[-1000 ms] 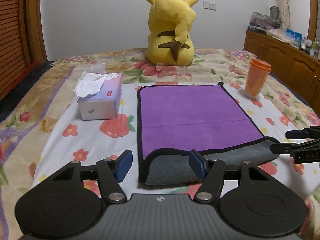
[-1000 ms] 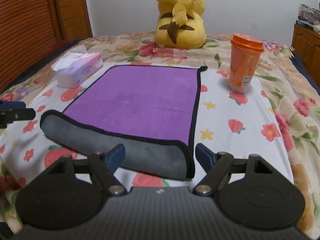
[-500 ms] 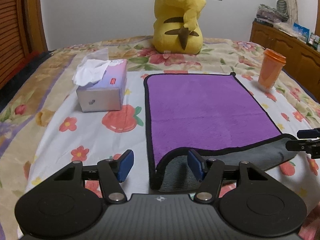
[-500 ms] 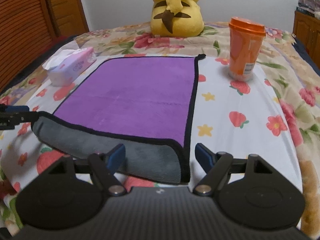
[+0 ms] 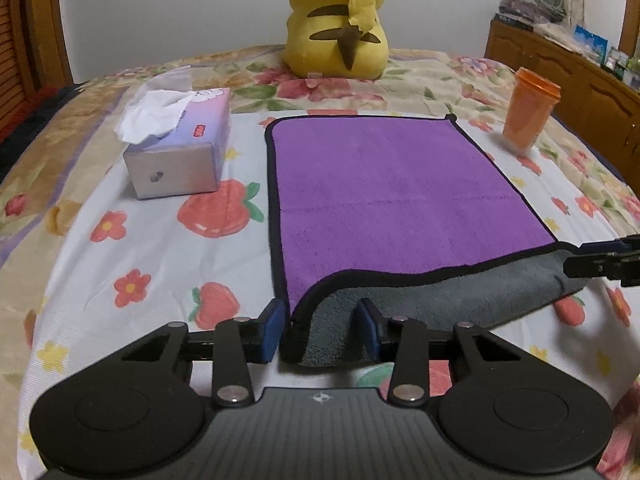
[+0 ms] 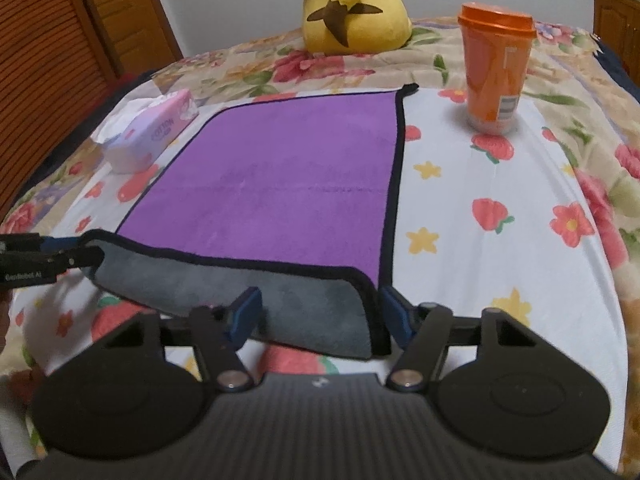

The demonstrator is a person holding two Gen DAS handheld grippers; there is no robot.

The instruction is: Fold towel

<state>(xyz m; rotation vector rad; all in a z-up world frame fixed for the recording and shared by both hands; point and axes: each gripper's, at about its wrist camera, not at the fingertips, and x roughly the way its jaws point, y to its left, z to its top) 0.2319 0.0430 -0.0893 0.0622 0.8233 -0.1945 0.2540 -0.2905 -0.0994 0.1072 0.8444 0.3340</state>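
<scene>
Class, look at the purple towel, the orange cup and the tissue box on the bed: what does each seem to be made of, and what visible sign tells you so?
Towel: likely microfibre plush; matte fuzzy nap, grey underside, black stitched edging.
Orange cup: probably plastic; smooth, slightly glossy wall, moulded lid, printed label.
Tissue box: seemingly a soft printed pack, paper or film; white tissue puffs out on top.

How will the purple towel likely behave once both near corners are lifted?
The towel is probably floppy: its near edge already curls over, grey underside up, and would likely sag between the left gripper and right gripper. Its plush pile probably grips rather than slips.
</scene>
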